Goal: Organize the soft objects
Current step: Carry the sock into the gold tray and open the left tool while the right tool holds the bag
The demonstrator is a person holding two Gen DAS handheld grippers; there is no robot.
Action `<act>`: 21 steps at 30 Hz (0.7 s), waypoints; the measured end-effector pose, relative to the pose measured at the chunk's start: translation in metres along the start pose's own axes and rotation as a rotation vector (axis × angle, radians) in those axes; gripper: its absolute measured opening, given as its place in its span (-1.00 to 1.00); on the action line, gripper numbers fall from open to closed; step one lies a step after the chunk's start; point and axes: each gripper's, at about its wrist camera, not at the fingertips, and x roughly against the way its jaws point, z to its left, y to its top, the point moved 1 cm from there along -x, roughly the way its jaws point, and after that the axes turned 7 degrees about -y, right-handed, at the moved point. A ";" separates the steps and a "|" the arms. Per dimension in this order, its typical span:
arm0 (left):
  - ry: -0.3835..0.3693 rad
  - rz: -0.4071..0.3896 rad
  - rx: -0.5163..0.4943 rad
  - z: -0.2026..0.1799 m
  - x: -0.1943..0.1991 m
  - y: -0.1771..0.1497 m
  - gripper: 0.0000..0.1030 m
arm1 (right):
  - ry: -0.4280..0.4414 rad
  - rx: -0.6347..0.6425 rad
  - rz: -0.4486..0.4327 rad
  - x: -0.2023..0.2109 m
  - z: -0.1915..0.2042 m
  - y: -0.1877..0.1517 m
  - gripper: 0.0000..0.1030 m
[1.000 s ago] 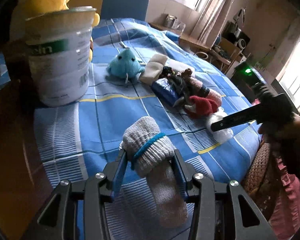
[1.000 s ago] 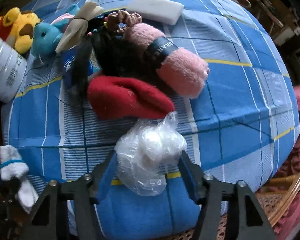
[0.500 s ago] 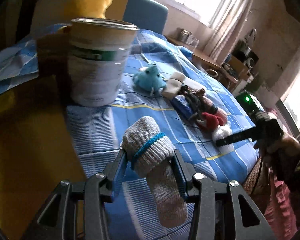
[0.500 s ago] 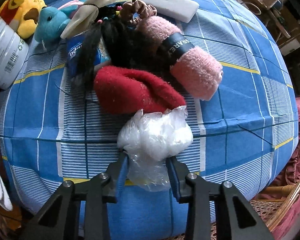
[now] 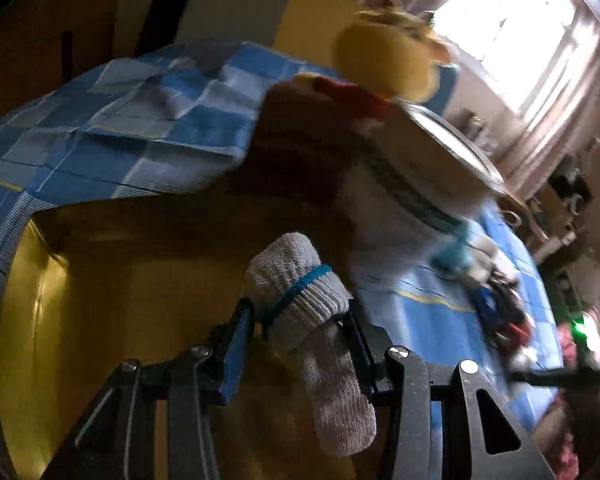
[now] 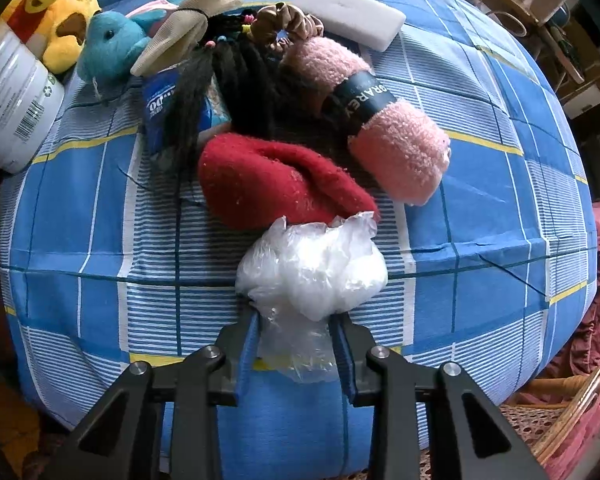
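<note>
Left gripper (image 5: 300,332) clamps a grey sock (image 5: 306,322) with a blue band, fingers narrow on its cuff, toe hanging loose over a yellow surface (image 5: 100,320) beside the checked cloth (image 5: 100,152). View blurred.

Right gripper (image 6: 296,336) points down at the blue checked cloth (image 6: 480,220), jaws closing on a clear plastic bag of white stuffing (image 6: 312,272), pads pressing its lower end. Bag touches a red sock (image 6: 276,180). Beyond: pink towel roll (image 6: 380,128), black hair piece (image 6: 228,80), blue plush (image 6: 112,44), yellow plush (image 6: 60,24), white can (image 6: 12,104), white sponge (image 6: 348,18).
</note>
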 end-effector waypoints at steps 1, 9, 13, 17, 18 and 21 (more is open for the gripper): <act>0.017 0.010 0.007 0.006 -0.008 0.004 -0.11 | 0.004 -0.003 -0.003 0.000 0.000 0.000 -0.36; 0.047 0.062 -0.010 0.019 -0.051 0.020 0.20 | 0.009 -0.007 -0.003 0.009 -0.006 0.001 -0.37; 0.058 0.029 -0.002 0.017 -0.049 0.024 0.53 | 0.008 -0.012 -0.001 0.009 -0.008 0.001 -0.38; 0.099 -0.004 0.008 0.014 -0.031 0.017 0.58 | 0.003 -0.019 -0.006 0.007 -0.009 0.001 -0.41; 0.110 -0.014 0.012 0.015 -0.025 0.014 0.59 | 0.001 -0.023 -0.010 0.008 -0.010 0.001 -0.43; 0.131 -0.035 0.006 0.013 -0.009 0.002 0.59 | -0.003 -0.043 -0.036 0.013 -0.013 -0.001 -0.50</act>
